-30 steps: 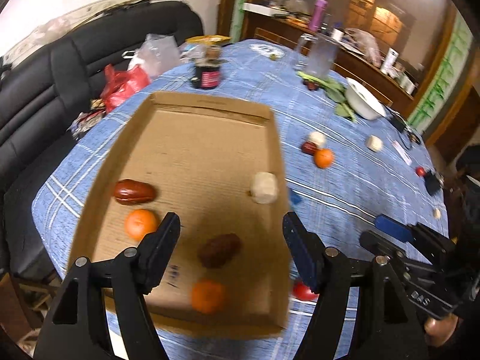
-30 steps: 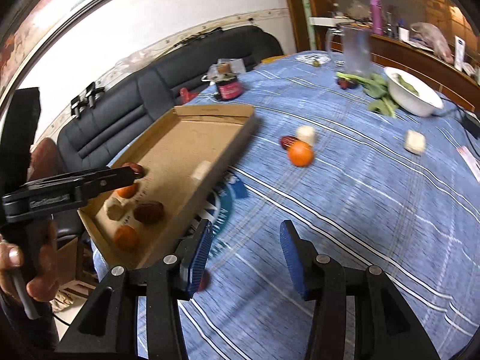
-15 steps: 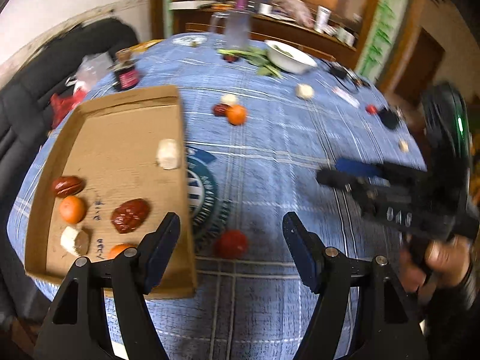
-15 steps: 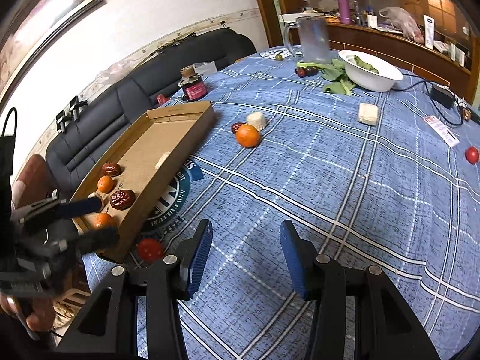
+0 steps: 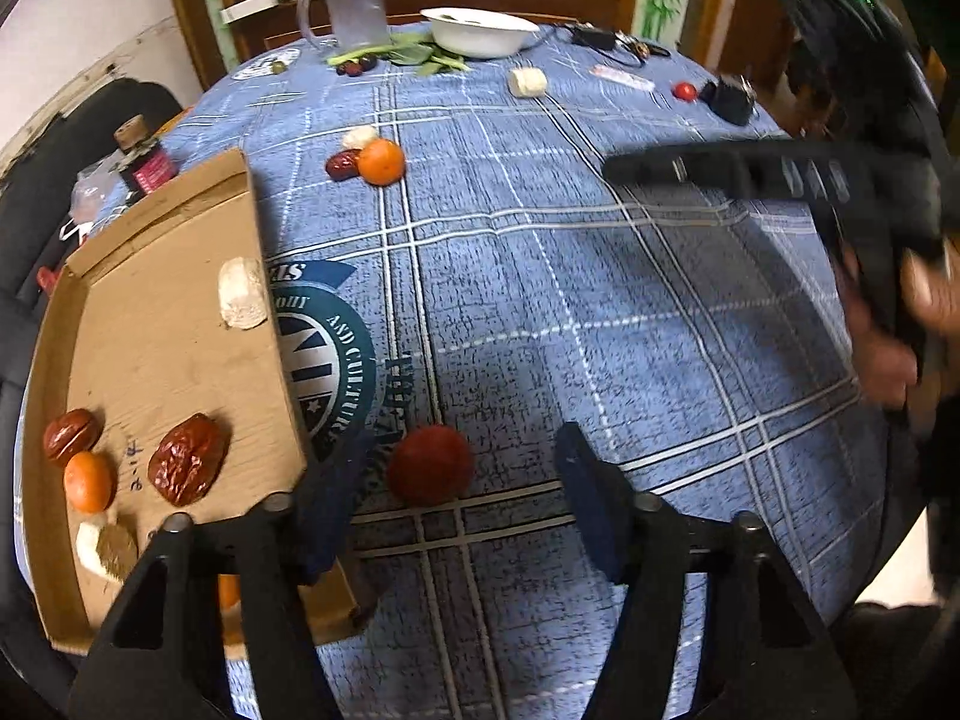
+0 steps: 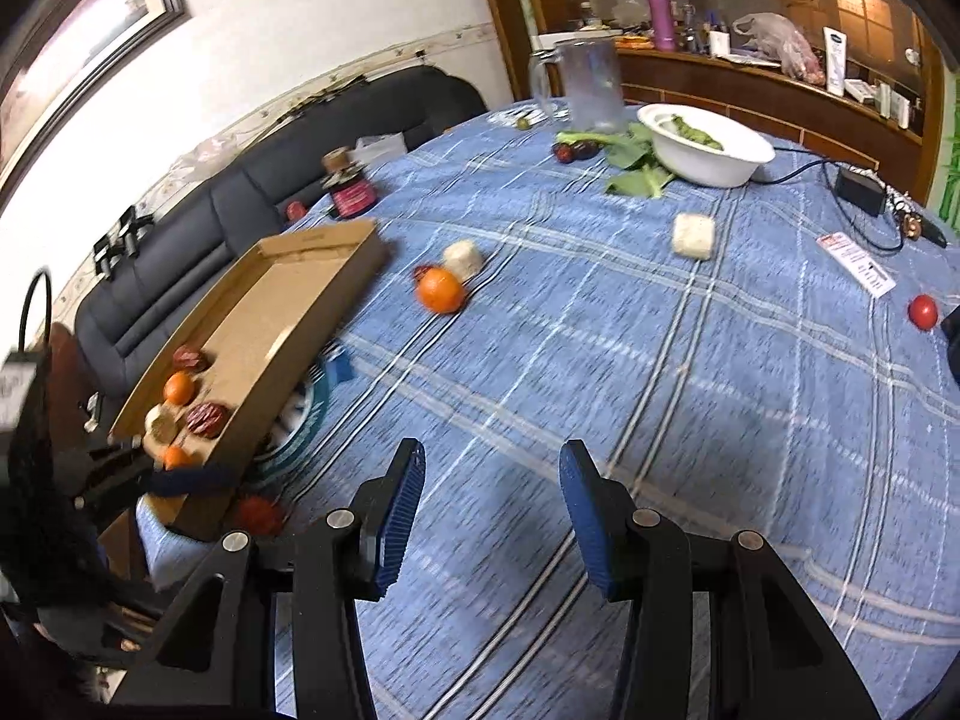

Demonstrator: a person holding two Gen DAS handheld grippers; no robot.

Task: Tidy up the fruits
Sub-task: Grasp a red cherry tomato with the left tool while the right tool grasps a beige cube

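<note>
My left gripper (image 5: 447, 501) hangs with its jaws wide apart and empty — a round red tomato (image 5: 429, 465) lies on the blue plaid tablecloth (image 5: 630, 312) just ahead of the gap, nearer my left finger. That finger overlaps the near corner of the shallow brown cardboard tray (image 5: 180, 324), which holds wrinkled red dates, small oranges and pale chunks. My right gripper (image 6: 492, 510) is likewise spread wide, holding nothing — only cloth lies between its blue pads.

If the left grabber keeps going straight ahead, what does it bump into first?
Probably the red tomato on the tablecloth: it sits just ahead of the open left gripper, nearer its left finger. Depth is hard to judge.
</note>
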